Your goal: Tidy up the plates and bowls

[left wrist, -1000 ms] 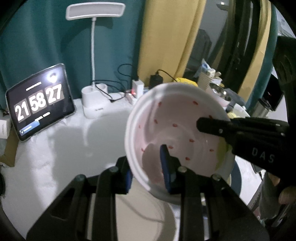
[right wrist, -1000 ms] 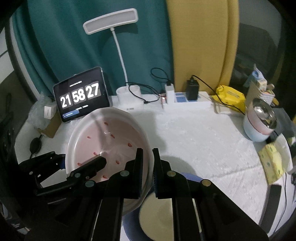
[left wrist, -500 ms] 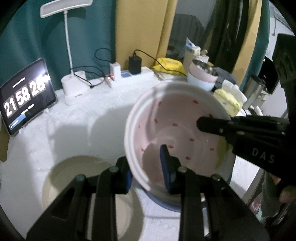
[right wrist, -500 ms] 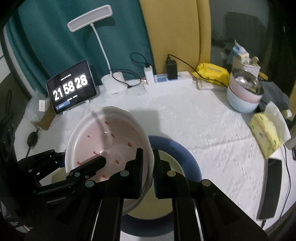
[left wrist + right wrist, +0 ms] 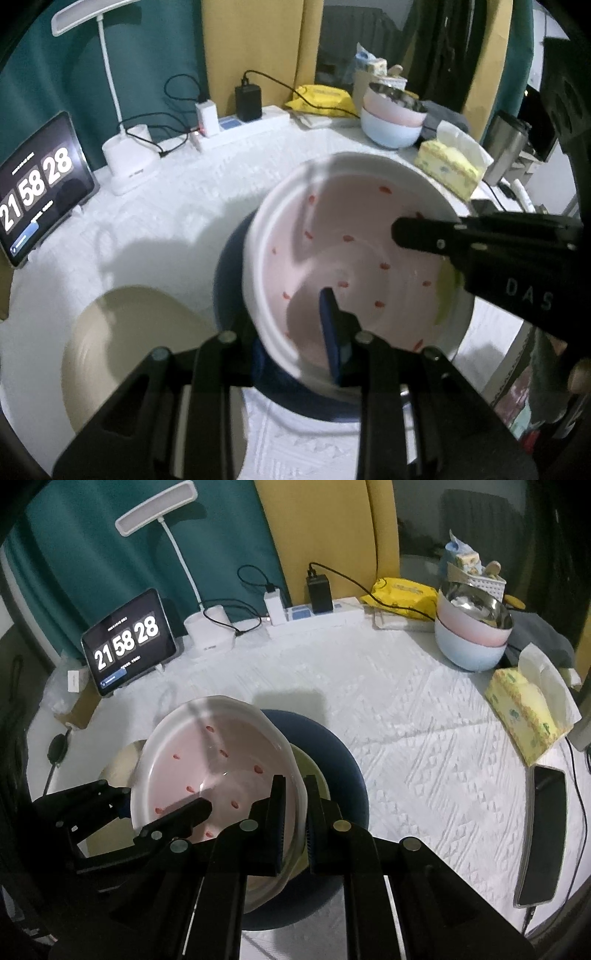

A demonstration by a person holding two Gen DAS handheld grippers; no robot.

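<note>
A white plate with a pink, red-speckled inside (image 5: 354, 251) (image 5: 214, 760) is held by both grippers, tilted, just above a dark blue plate (image 5: 343, 764) (image 5: 229, 266) that has a pale yellow-green dish (image 5: 310, 771) on it. My left gripper (image 5: 295, 332) is shut on the plate's near rim. My right gripper (image 5: 295, 805) is shut on the opposite rim and shows as a black arm in the left wrist view (image 5: 480, 240). A beige plate (image 5: 125, 354) lies on the table to the left.
Stacked pink and blue bowls with a steel one on top (image 5: 472, 635) stand at the back right. A tissue box (image 5: 524, 709), a phone (image 5: 543, 834), a clock tablet (image 5: 129, 638), a lamp base (image 5: 210, 631) and a power strip (image 5: 314, 616) ring the white table.
Both grippers have carried the speckled plate down and to the right, from high over the table to just above the blue plate. The beige plate came into view on the left.
</note>
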